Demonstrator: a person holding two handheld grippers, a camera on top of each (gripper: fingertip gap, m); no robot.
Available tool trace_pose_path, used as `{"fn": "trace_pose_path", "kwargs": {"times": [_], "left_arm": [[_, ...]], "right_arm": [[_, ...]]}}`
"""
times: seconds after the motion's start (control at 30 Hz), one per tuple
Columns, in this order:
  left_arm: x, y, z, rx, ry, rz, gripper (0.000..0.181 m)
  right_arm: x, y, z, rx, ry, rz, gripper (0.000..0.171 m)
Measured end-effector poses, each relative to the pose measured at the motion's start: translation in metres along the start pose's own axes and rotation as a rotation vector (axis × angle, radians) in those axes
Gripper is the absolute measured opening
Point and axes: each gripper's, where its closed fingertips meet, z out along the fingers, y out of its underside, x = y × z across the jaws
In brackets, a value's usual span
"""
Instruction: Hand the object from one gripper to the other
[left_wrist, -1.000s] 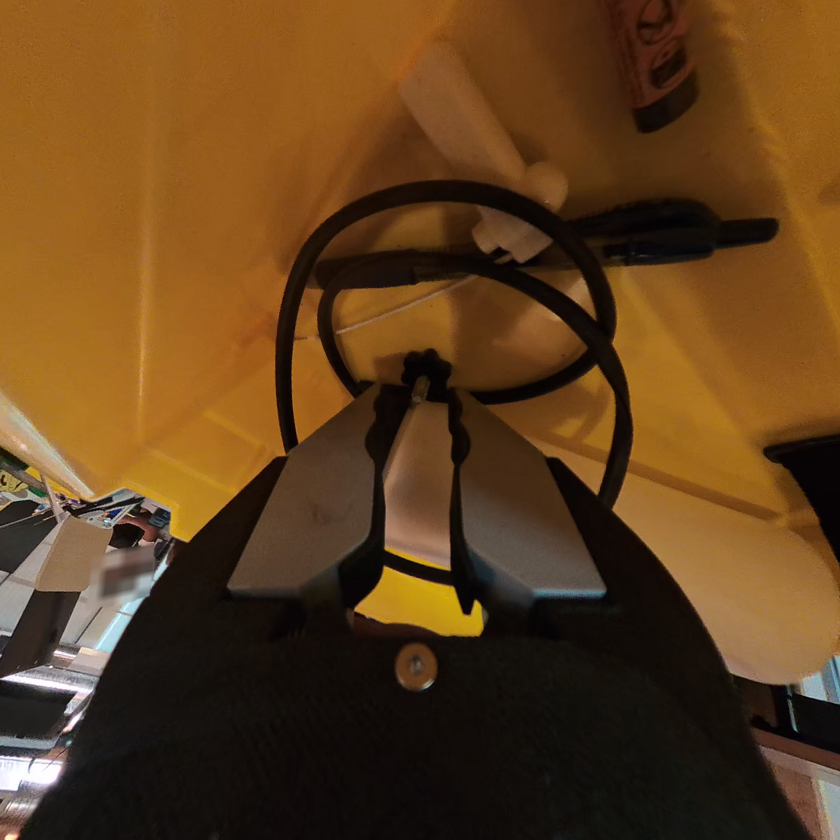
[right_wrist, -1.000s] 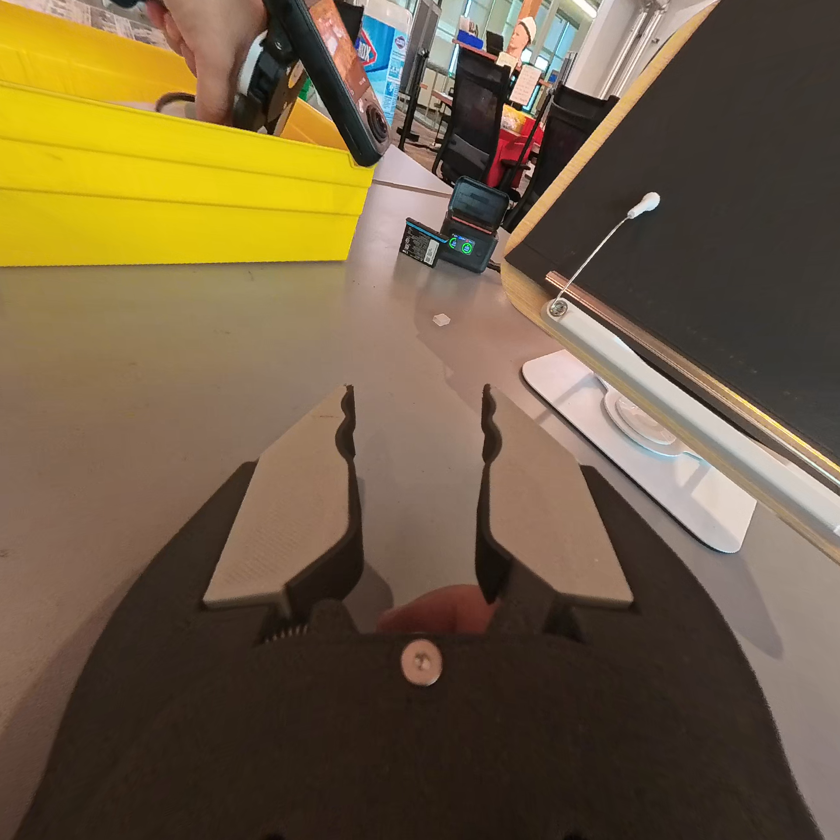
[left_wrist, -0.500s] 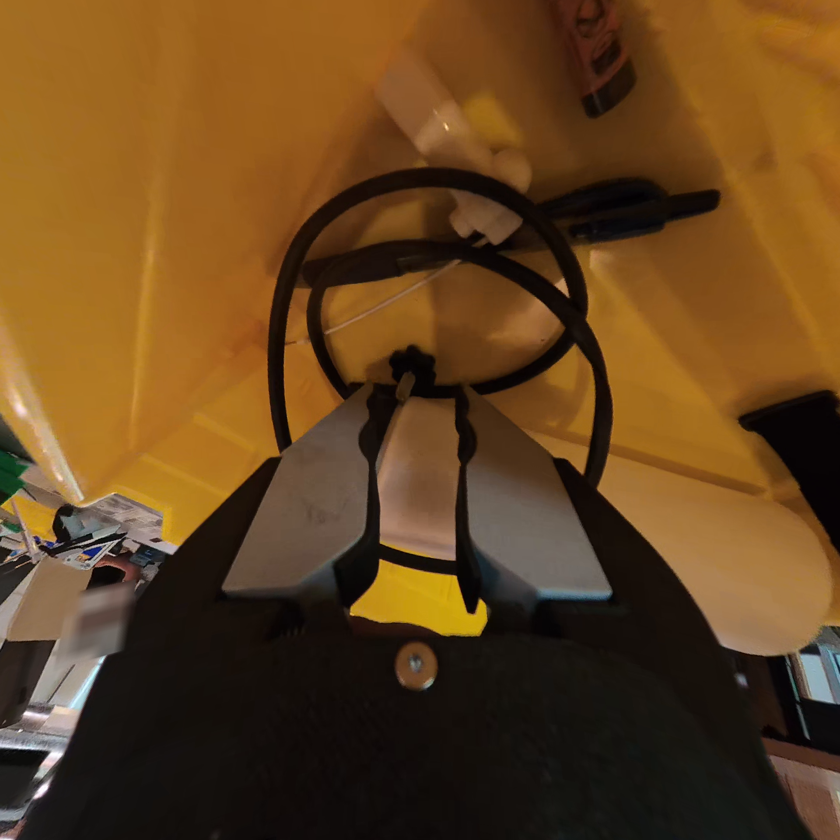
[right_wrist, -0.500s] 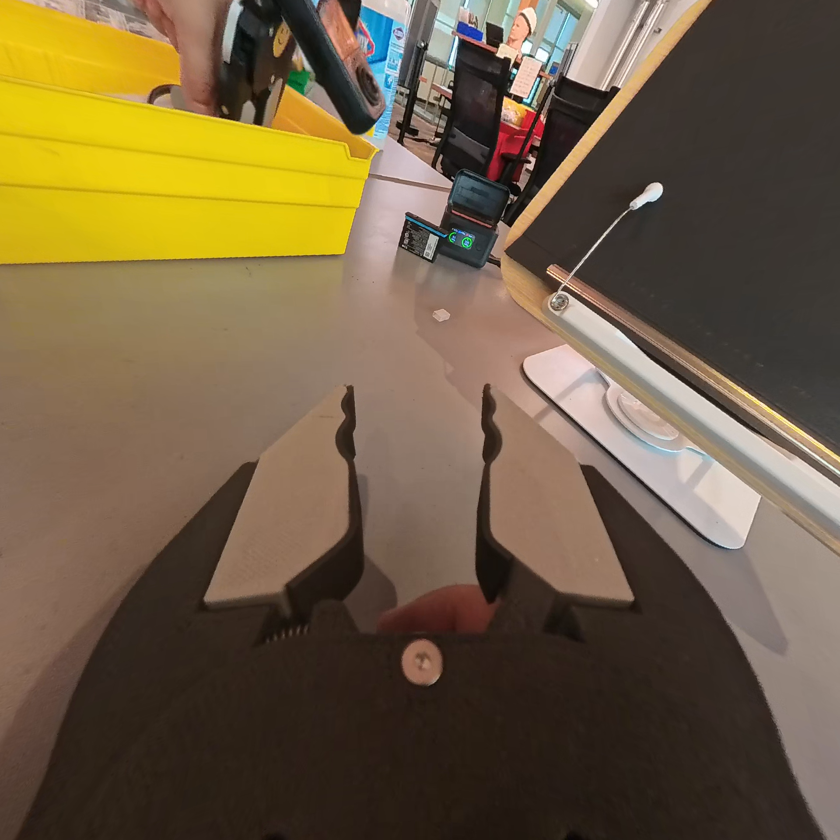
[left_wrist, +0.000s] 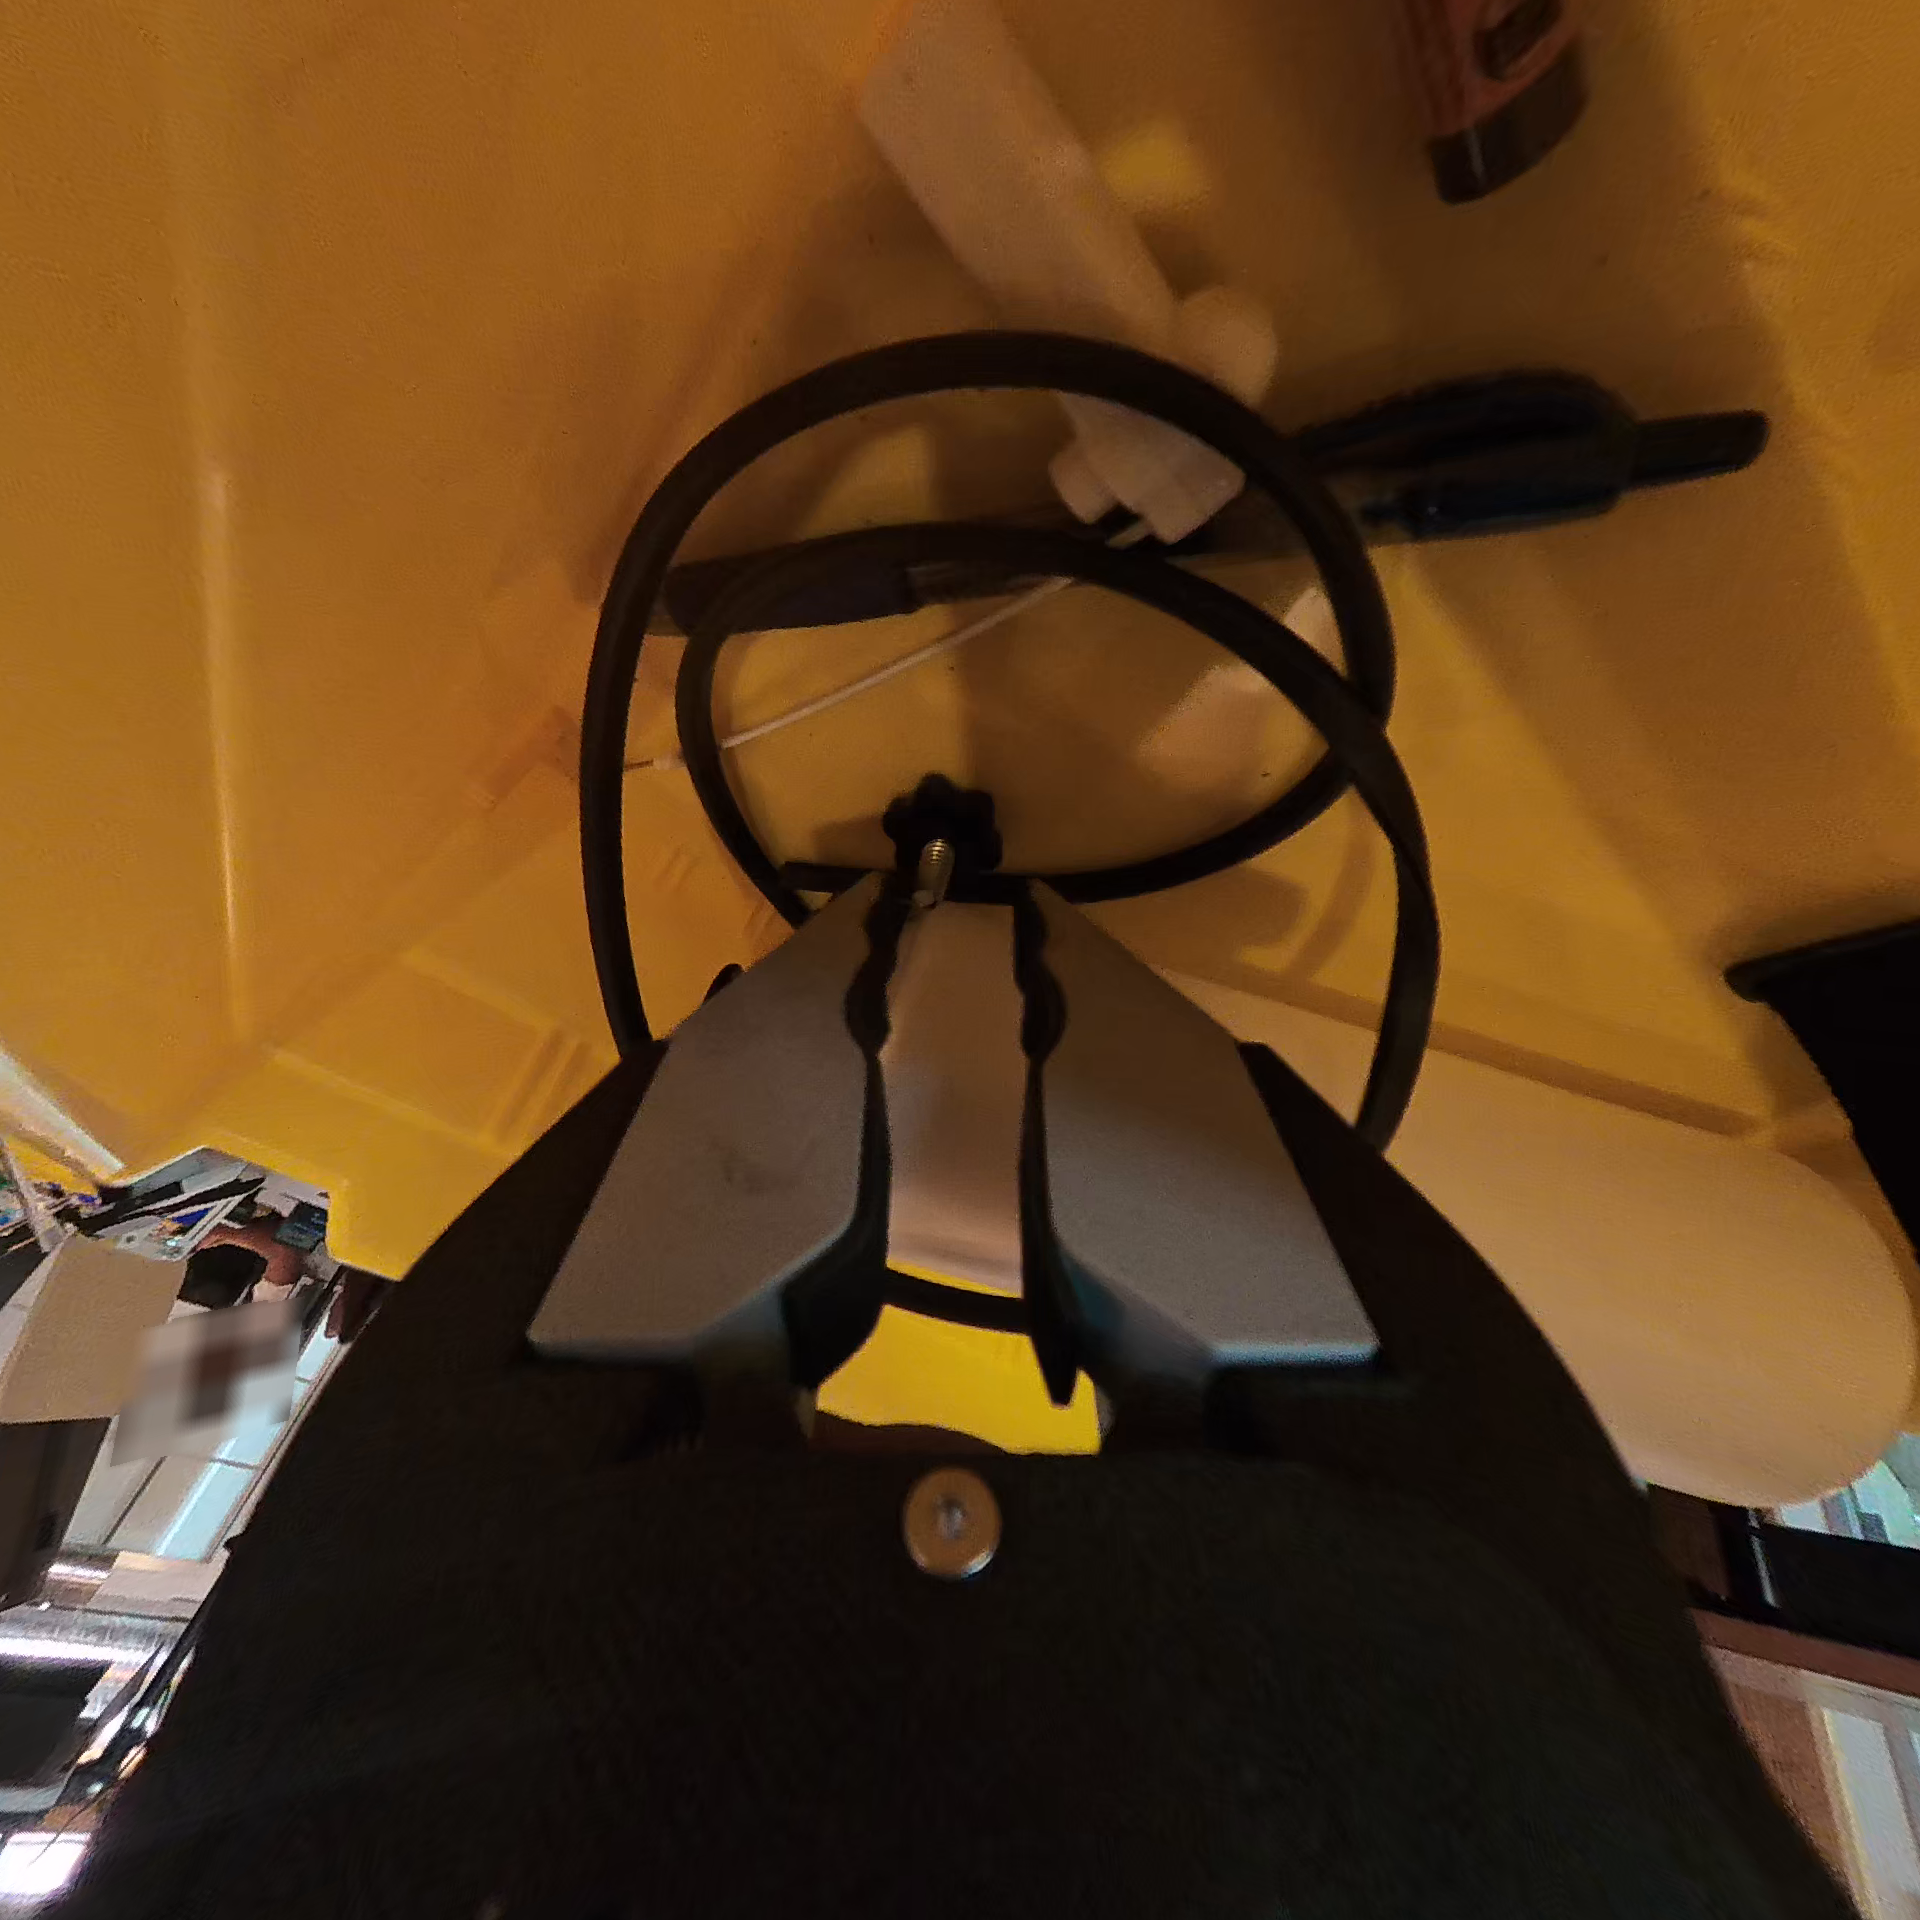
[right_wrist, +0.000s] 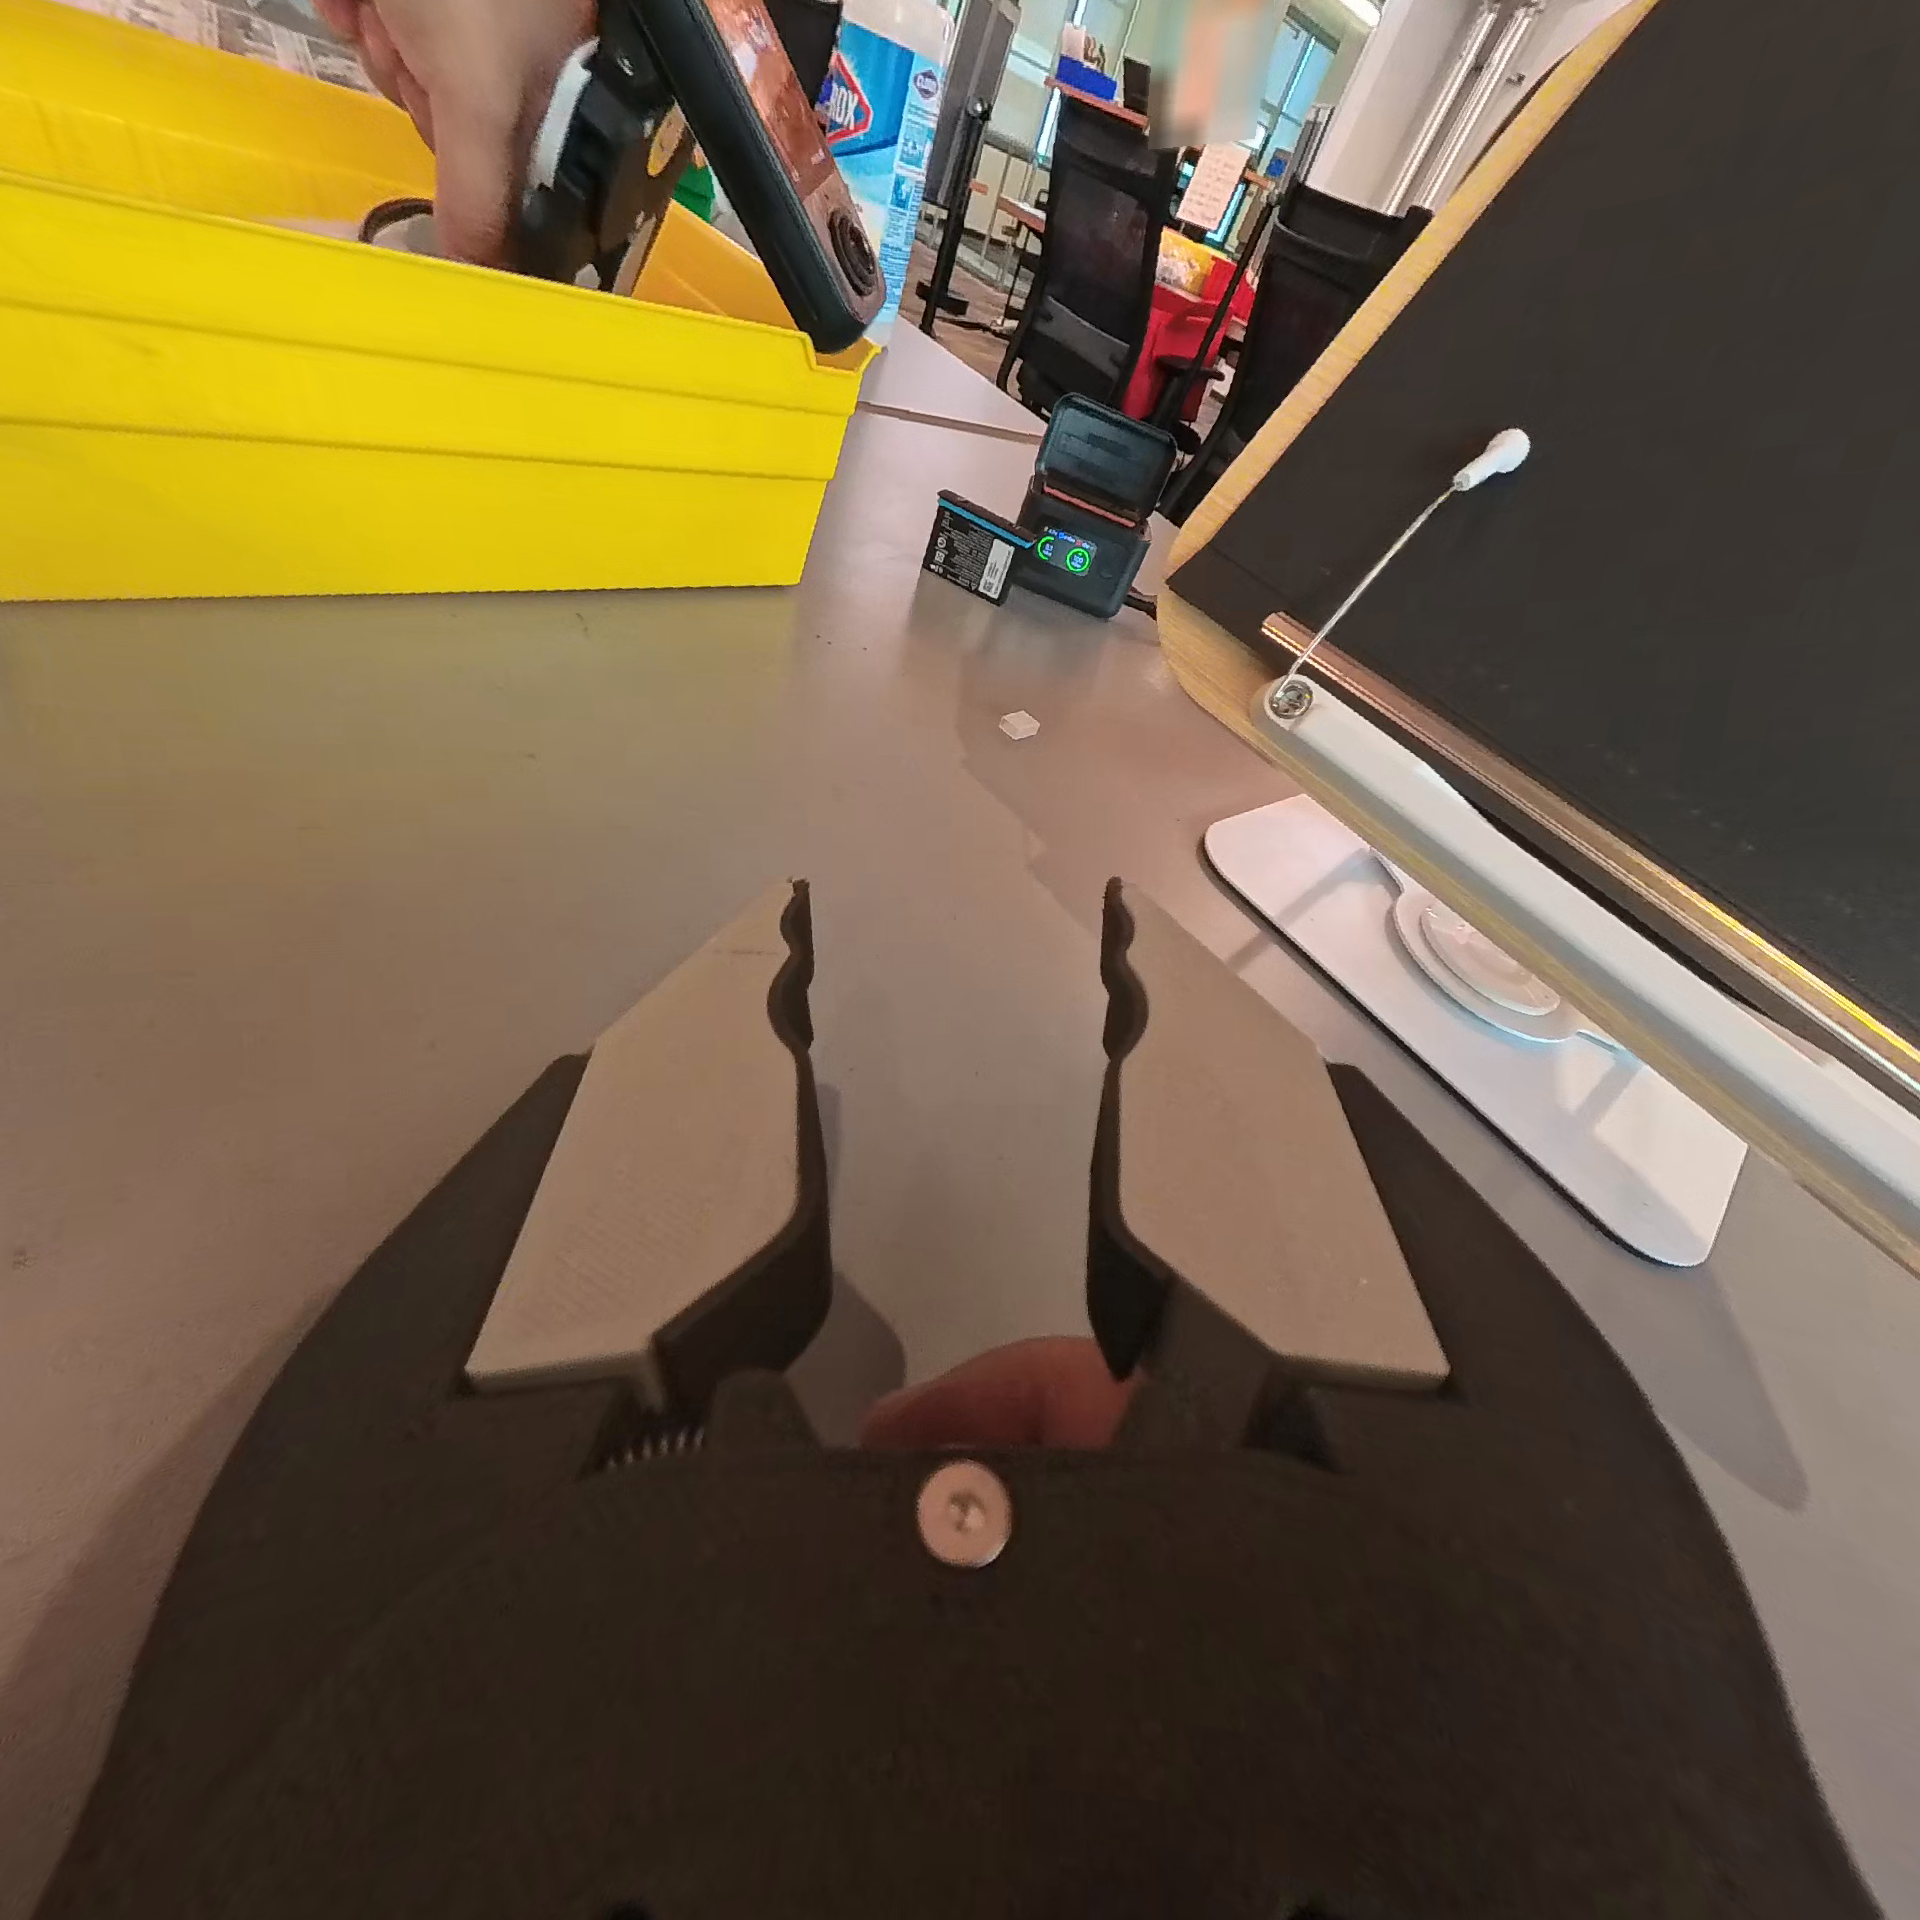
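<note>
My left gripper (left_wrist: 951, 904) is down inside the yellow bin (left_wrist: 312, 416). It is shut on a flat silver plate (left_wrist: 951, 1091) that carries a black knob with a screw (left_wrist: 938, 826) at its tip. Black cable loops (left_wrist: 613, 665) hang around the plate and the fingers. My right gripper (right_wrist: 956, 894) is open and empty, low over the grey table (right_wrist: 416, 831). The right wrist view shows a hand holding the left gripper (right_wrist: 592, 197) in the yellow bin (right_wrist: 416, 457) at the far left.
In the bin lie a white tube (left_wrist: 1039, 208), a black pen-like tool (left_wrist: 1558, 447), a brown tube (left_wrist: 1496, 104) and a pale oval piece (left_wrist: 1610, 1299). On the table stand a black charger case (right_wrist: 1086, 530), a battery (right_wrist: 971, 561) and a black board (right_wrist: 1662, 416) on a white stand (right_wrist: 1455, 1018). My hands' fingertips stand some 35 centimeters from each other.
The left gripper has shifted and tilted a little inside the bin while keeping hold of the plate. The right gripper has stayed open and almost still.
</note>
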Motion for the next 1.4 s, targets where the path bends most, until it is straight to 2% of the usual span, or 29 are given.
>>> {"fn": "trace_pose_path", "kwargs": {"times": [0.13,0.3,0.4,0.67,0.97,1.1,1.27,1.33,1.4], "left_arm": [[-0.002,0.001,0.001,-0.007,-0.005,0.004,0.009],[-0.002,-0.001,0.001,0.000,-0.008,0.007,0.008],[-0.004,-0.002,0.001,0.004,-0.023,0.007,0.013],[-0.004,-0.003,0.001,0.008,-0.017,0.017,0.008],[-0.014,0.000,-0.009,0.016,-0.094,0.031,0.004],[-0.017,-0.003,-0.032,0.074,-0.144,0.036,0.004],[-0.014,-0.003,-0.079,0.196,-0.188,0.043,0.003],[-0.010,-0.009,-0.107,0.308,-0.201,0.037,0.003],[0.010,-0.033,-0.146,0.537,-0.159,0.029,0.004]], "right_arm": [[-0.002,0.000,0.000,-0.001,-0.005,-0.007,0.053],[-0.003,-0.001,0.000,0.000,-0.007,-0.008,0.053],[-0.004,0.000,0.000,-0.001,-0.009,-0.009,0.053],[-0.005,0.000,0.001,-0.004,-0.013,-0.015,0.053],[-0.007,0.000,0.001,-0.008,-0.016,-0.025,0.052],[-0.005,-0.001,0.000,-0.005,-0.015,-0.007,0.053],[0.000,-0.003,-0.002,0.006,-0.006,0.020,0.053],[0.001,-0.004,-0.002,0.013,-0.016,0.038,0.053],[0.001,-0.006,-0.003,0.023,-0.032,0.066,0.054]]}}
